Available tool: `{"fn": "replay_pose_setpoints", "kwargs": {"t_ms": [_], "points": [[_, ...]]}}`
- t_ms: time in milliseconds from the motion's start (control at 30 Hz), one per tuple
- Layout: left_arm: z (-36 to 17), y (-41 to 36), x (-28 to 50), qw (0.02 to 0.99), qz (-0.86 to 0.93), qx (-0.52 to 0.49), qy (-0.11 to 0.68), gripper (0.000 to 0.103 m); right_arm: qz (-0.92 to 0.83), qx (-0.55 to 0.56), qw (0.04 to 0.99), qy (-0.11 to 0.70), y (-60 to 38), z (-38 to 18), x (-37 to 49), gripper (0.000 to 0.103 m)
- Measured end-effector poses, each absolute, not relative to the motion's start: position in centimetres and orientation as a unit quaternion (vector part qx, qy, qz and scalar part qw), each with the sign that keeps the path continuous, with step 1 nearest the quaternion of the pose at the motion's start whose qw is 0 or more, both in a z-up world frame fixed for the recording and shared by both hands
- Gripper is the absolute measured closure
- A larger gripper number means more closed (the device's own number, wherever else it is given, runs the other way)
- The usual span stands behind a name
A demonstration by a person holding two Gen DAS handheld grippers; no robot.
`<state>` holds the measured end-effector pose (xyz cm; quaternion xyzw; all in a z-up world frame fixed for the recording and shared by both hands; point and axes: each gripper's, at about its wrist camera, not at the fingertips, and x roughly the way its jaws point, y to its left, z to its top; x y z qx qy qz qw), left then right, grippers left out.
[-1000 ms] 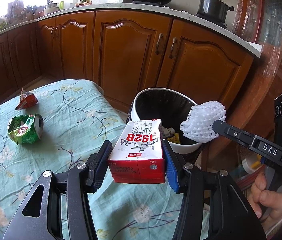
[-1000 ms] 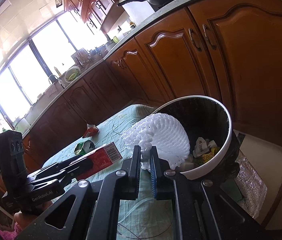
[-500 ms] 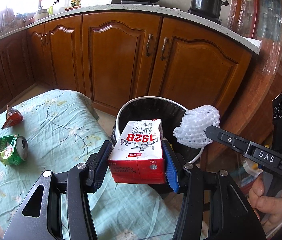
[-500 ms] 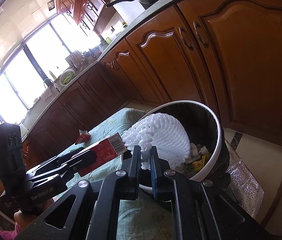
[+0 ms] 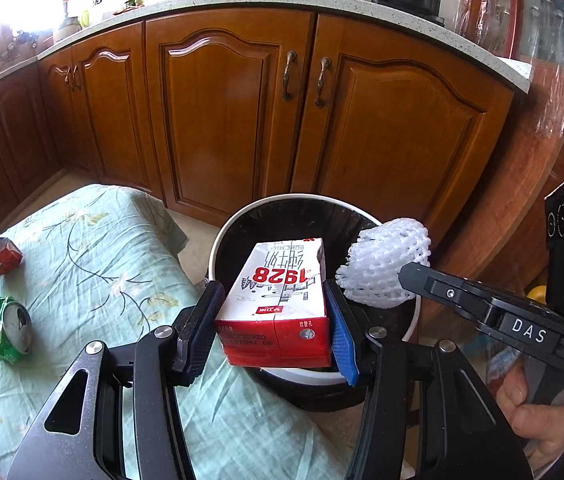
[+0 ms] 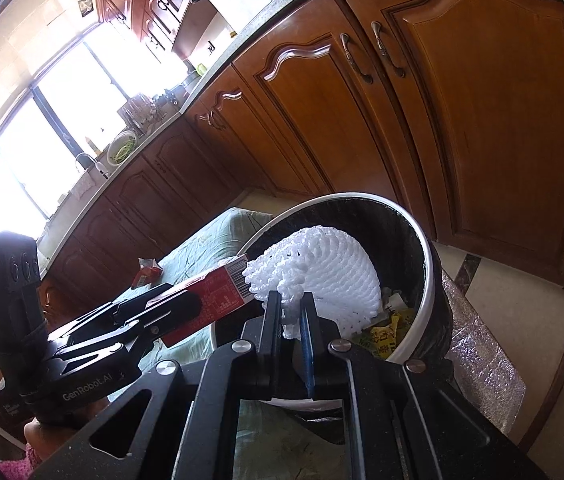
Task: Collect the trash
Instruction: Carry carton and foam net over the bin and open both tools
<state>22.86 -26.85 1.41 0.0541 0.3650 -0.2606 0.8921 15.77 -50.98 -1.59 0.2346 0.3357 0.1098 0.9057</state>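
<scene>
Now swung from over the cloth to above the bin [image 5: 218, 240]: left gripper [image 5: 274, 326] jaws pinching milk carton [image 5: 278, 292], right gripper [image 6: 291, 312] jaws clamping foam net [image 6: 321, 268], both ready to drop; can [image 5: 2, 330] left behind.

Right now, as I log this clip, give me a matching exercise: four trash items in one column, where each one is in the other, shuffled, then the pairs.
Items:
1. milk carton
2. foam fruit net
3. crushed green can
4. yellow wrapper

Places:
A. lying on the floral tablecloth
B. inside the trash bin
C. clamped in the left gripper
D. pinched in the right gripper

Pairs: 1-C, 2-D, 3-A, 4-B
</scene>
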Motion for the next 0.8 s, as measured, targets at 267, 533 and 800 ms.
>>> {"fn": "replay_pose_setpoints", "kwargs": {"t_ms": [267,533,800], "points": [[0.3,-27.6,23.7,0.887,-0.262,0.061,0.376,0.054,0.103,0.233,0.902,0.348,-51.2,-2.0,16.5,0.094],[-0.2,-28.1,24.6,0.880,-0.267,0.059,0.389,0.053,0.093,0.229,0.902,0.354,-51.2,-2.1,17.0,0.085],[-0.4,-28.0,24.7,0.875,-0.267,0.053,0.400,0.043,0.091,0.229,0.905,0.347,-51.1,-1.8,16.2,0.053]]}}
